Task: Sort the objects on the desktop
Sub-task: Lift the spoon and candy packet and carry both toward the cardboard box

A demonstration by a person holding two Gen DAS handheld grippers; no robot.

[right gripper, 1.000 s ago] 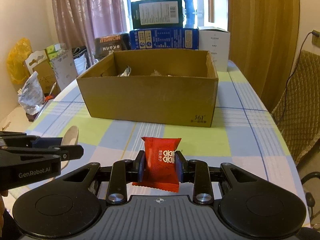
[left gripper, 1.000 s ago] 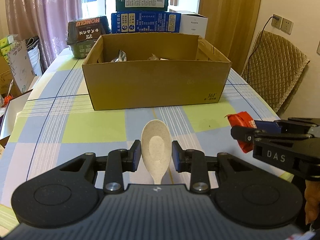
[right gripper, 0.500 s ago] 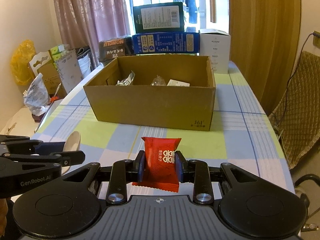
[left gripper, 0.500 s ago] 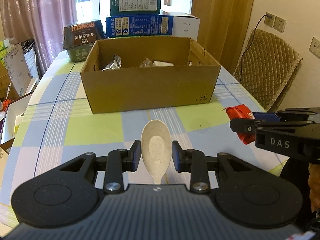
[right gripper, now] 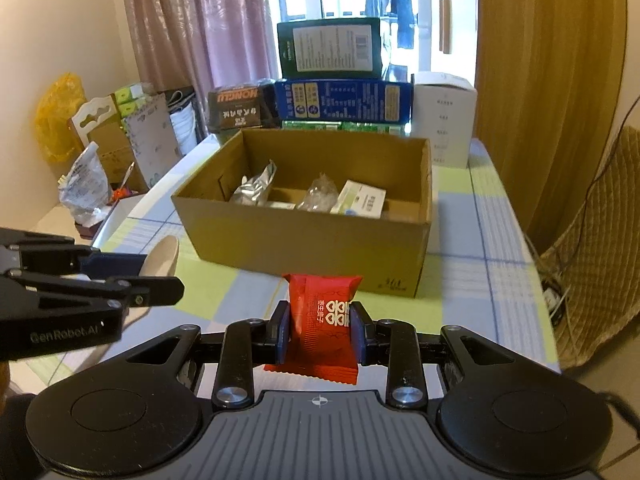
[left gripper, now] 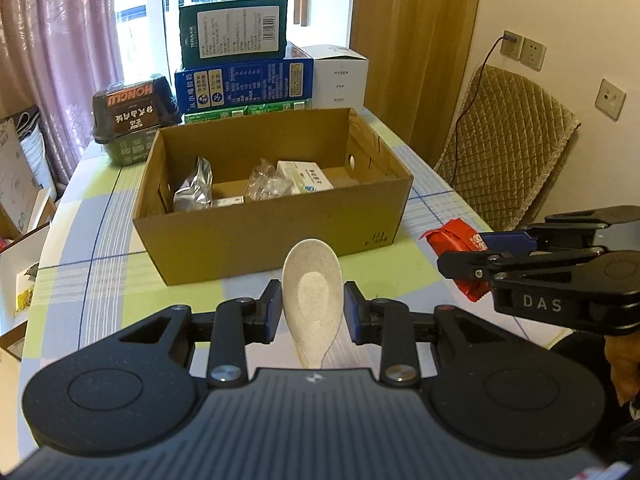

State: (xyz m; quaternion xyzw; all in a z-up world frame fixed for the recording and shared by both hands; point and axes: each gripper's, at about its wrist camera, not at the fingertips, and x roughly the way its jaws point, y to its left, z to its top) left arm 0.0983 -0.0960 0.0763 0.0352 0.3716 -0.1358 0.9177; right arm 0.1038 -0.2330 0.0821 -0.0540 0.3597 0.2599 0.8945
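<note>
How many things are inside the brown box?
4 show. In the cardboard box: a silver foil pouch at the left, a small white pack beside it, a crinkly clear bag in the middle, a white carton at the right. More may hide below.

cardboard box (left gripper: 280,236) on table (left gripper: 100,280) (cartons (left gripper: 244,84) behind)

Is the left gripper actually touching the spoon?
Touching. The left wrist view shows the left gripper with both pads pressed against the sides of the spoon bowl, no gap either side.
</note>
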